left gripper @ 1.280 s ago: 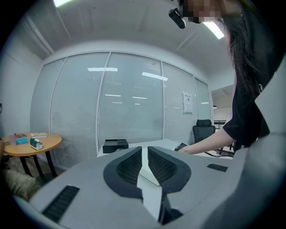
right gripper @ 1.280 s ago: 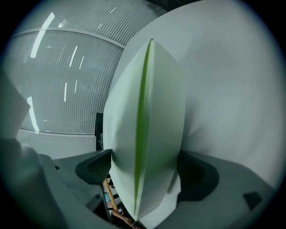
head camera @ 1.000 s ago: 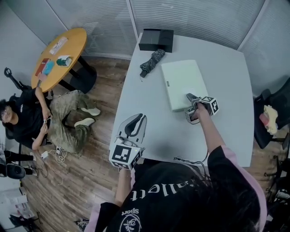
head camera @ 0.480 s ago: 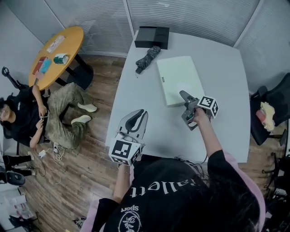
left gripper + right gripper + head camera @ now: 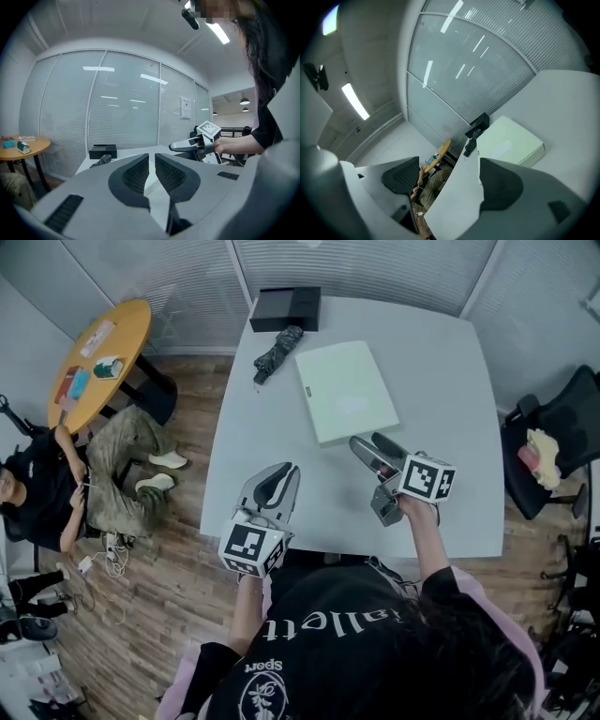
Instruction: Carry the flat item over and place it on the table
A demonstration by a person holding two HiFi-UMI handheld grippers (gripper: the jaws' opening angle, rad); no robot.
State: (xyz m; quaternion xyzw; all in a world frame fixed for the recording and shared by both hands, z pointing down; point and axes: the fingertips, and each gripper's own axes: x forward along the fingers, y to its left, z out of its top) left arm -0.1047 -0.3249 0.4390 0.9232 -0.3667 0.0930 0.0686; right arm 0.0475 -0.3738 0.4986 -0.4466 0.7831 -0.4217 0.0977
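The flat item, a pale green box (image 5: 345, 390), lies flat on the white table (image 5: 281, 437), toward its far side. My right gripper (image 5: 373, 448) hovers just off the box's near corner, open, with nothing between its fingers. In the right gripper view the box (image 5: 511, 140) shows beyond the wide-apart jaws of that gripper (image 5: 447, 164). My left gripper (image 5: 277, 482) is held over the table's near left edge, shut and empty. Seen from the left gripper (image 5: 151, 157), the jaws stand close together and the right gripper (image 5: 183, 146) is off to the right.
A black box (image 5: 285, 307) and a folded dark umbrella (image 5: 270, 351) lie at the table's far left. A round wooden table (image 5: 94, 357) stands left, with a seated person (image 5: 56, 493) beside it. An office chair (image 5: 553, 437) stands at the right.
My right gripper has drawn back from the flat box's near corner toward me and now stands apart from it. The box stays on the table. The left gripper has barely moved.
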